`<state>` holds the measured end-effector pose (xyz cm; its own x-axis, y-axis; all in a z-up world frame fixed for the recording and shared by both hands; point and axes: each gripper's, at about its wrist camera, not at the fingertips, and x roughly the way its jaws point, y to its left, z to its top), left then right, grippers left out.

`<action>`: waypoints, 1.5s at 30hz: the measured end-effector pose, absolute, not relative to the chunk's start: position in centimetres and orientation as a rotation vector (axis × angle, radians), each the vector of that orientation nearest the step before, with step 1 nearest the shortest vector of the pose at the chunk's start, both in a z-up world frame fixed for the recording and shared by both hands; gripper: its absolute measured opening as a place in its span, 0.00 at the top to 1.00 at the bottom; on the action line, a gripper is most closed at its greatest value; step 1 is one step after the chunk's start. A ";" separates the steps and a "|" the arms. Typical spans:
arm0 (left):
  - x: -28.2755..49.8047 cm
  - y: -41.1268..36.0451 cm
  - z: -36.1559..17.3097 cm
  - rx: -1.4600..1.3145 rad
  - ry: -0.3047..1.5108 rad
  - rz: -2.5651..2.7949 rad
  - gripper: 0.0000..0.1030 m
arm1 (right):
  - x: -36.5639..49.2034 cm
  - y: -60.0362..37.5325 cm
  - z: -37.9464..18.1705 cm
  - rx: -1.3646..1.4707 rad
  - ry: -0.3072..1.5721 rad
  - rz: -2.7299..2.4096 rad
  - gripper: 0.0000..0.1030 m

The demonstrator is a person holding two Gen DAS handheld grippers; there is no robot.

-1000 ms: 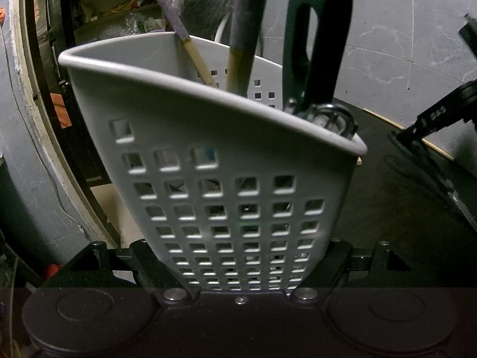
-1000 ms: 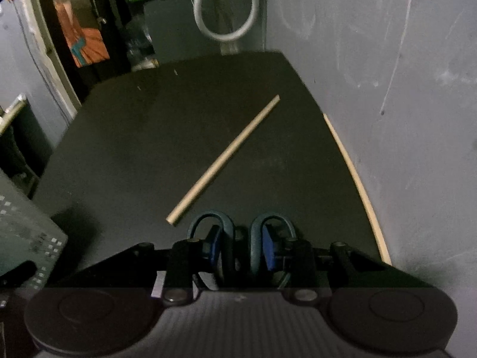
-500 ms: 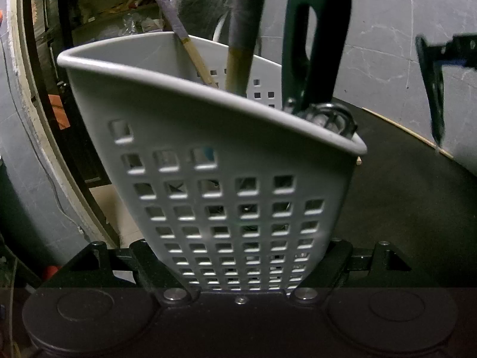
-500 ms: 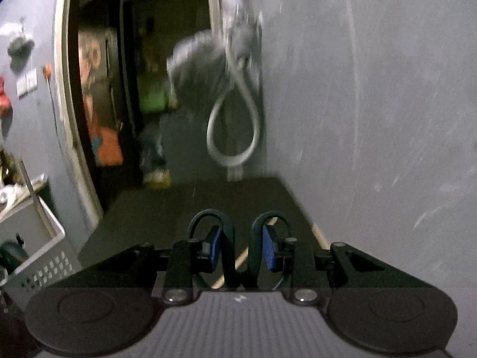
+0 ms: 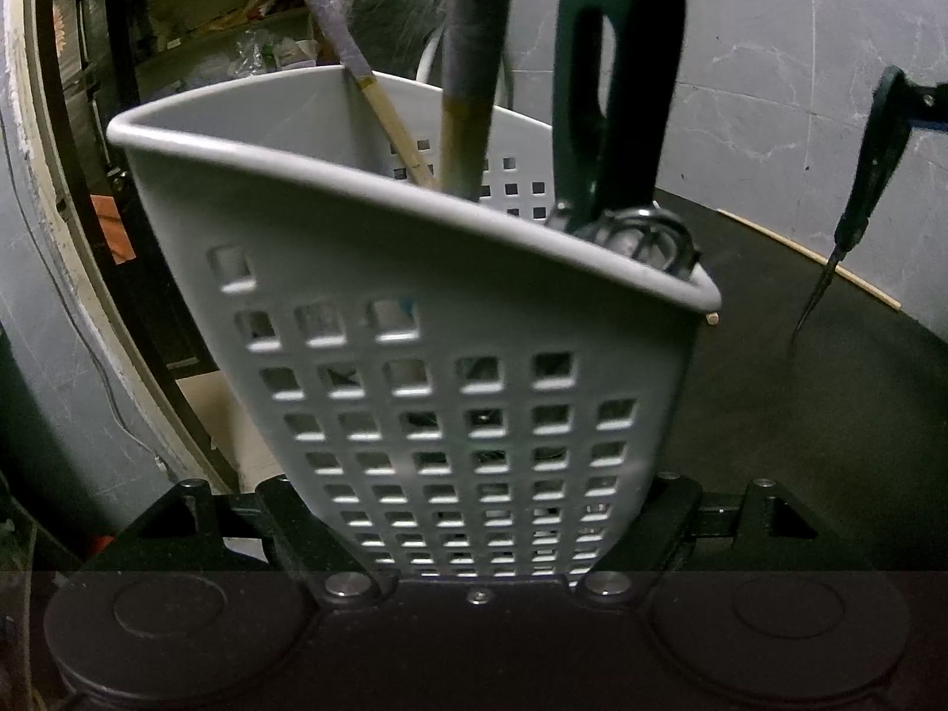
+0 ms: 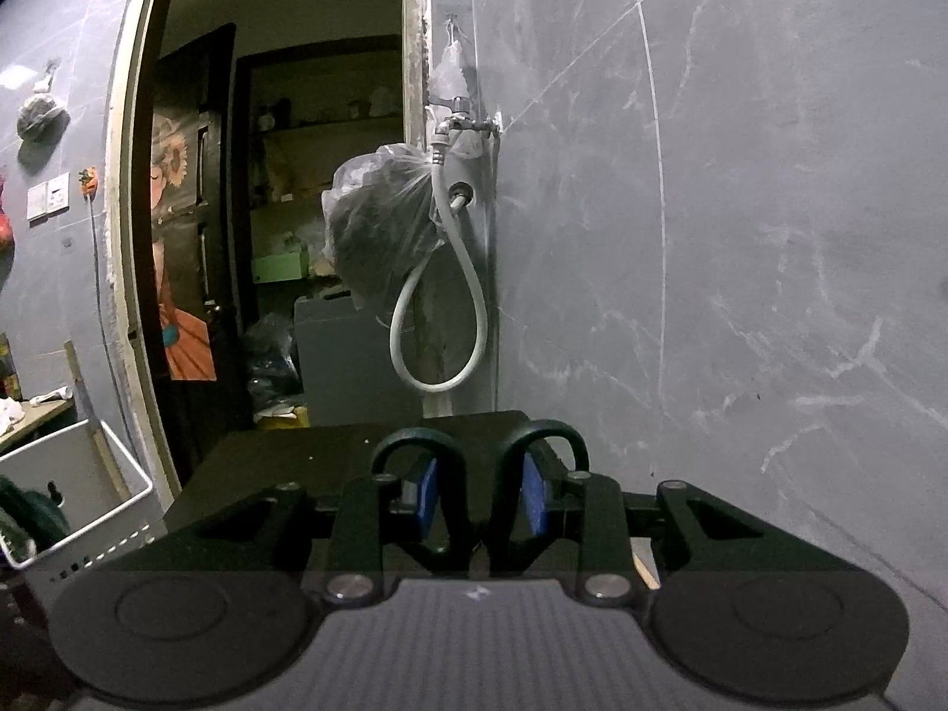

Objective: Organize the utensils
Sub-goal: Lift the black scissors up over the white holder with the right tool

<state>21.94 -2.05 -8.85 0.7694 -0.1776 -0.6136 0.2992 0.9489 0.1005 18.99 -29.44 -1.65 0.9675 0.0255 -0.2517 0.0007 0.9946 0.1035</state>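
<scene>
My left gripper (image 5: 477, 539) is shut on the base of a grey perforated utensil basket (image 5: 426, 343), held tilted. In it stand a green loop-handled tool (image 5: 616, 89), a thick wooden handle (image 5: 468, 95) and a thin wooden stick (image 5: 361, 77). My right gripper (image 6: 480, 497) is shut on dark scissors by their handle loops (image 6: 415, 450), lifted above the black table (image 6: 308, 456). The scissors hang blade-down at the right of the left wrist view (image 5: 859, 207). The basket's corner shows in the right wrist view (image 6: 77, 492).
A grey marbled wall (image 6: 740, 237) runs along the table's right side. A white hose (image 6: 438, 308) and a plastic bag (image 6: 379, 237) hang behind the table. An open doorway (image 6: 195, 237) lies at the far left. A wooden stick's tip (image 5: 713, 317) peeks from behind the basket.
My right gripper has lifted the scissors off the table and tilted up, so it now faces the wall and doorway. In the left wrist view the scissors rose and hang blade-down. The basket stays put.
</scene>
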 end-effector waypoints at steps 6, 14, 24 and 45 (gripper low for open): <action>21.9 -2.1 -8.9 0.202 0.643 -0.261 0.21 | 18.1 -29.5 -2.2 0.121 0.296 0.022 0.63; 21.7 -2.3 -8.9 0.210 0.640 -0.263 0.21 | 17.8 -29.3 -2.6 0.131 0.309 0.020 0.62; 21.5 -2.3 -8.9 0.199 0.636 -0.258 0.22 | 18.6 -29.2 -0.8 0.107 0.301 0.050 0.66; 21.4 -2.1 -8.8 0.187 0.634 -0.253 0.23 | 19.9 -27.0 4.5 0.086 0.160 0.196 0.67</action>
